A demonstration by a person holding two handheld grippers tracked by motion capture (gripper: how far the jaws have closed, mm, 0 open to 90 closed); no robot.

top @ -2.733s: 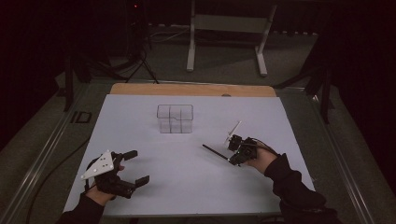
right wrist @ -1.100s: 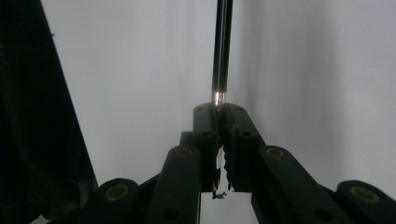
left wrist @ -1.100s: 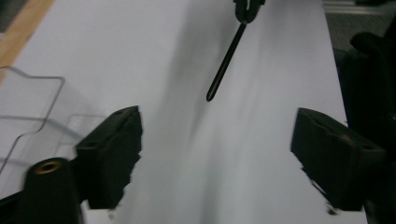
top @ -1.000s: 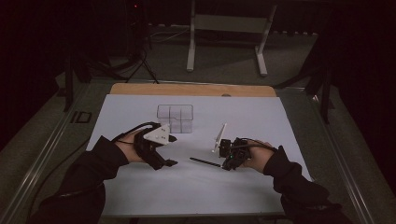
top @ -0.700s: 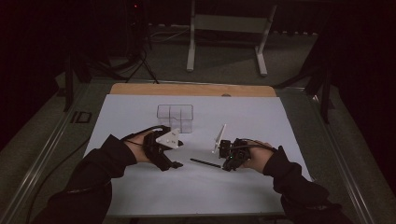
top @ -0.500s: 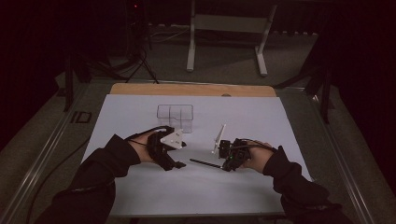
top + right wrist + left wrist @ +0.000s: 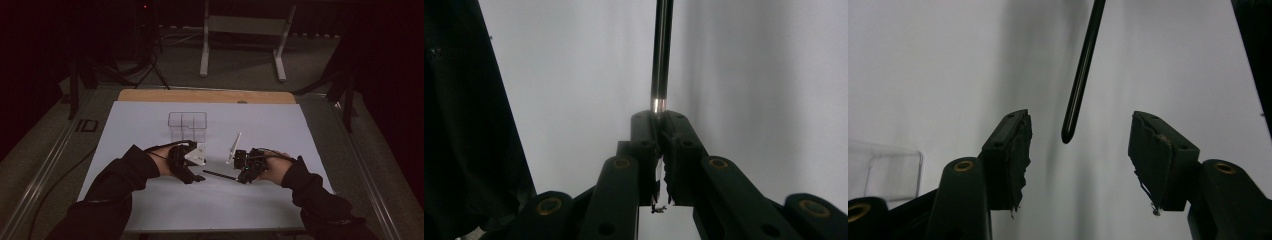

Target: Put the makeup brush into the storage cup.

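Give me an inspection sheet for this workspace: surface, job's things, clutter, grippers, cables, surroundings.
Surface: white table sheet, wooden edge at the far side.
Job's things: black pen; clear box behind the left gripper.
Clutter: nothing seen.
Grippers: right gripper clamped on the pen's end; left gripper jaws have just been closing, the pen's free tip between them, untouched.
Cables: a black cable trails from the left gripper.
Surroundings: dark room, a grey stand beyond the table.

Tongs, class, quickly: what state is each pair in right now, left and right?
Left tongs: open, jaws just been closing, the black pen tip between them, untouched.
Right tongs: shut on the black pen.
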